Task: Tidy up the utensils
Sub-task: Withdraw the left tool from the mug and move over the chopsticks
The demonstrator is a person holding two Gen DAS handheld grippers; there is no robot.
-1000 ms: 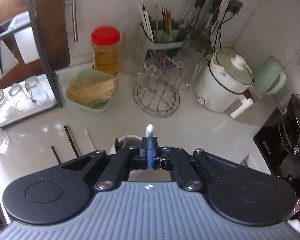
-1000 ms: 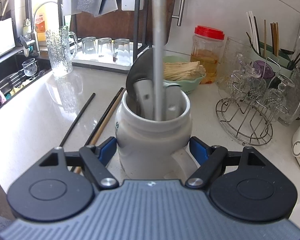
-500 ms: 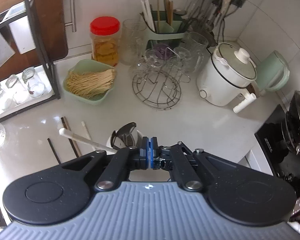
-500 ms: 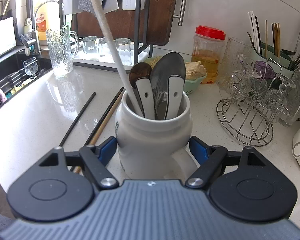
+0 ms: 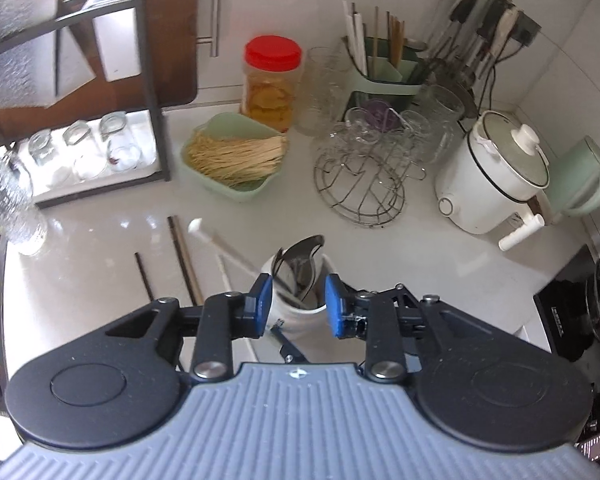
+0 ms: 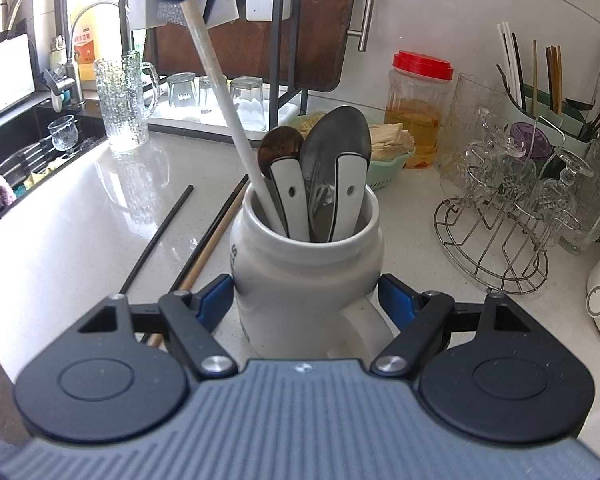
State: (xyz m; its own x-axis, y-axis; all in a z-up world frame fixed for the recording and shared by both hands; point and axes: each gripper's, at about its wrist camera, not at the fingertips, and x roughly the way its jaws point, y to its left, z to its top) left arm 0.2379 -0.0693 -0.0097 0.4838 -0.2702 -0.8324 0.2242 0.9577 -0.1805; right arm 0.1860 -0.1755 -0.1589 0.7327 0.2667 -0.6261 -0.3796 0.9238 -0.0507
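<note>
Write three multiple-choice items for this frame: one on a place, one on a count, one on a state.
1. Where does the white chopstick stand?
A. in the white mug
B. flat on the counter
C. in the green bowl

2. How many white-handled spoons are in the mug?
A. one
B. two
C. four

3. What does the right hand-held gripper do?
A. hangs open above the sink
B. grips a glass
C. grips the mug by its sides

Answers: 1 A, its lower end sits inside the rim; 2 B, two handles show side by side; 3 C, both blue pads lie against the mug's wall.
</note>
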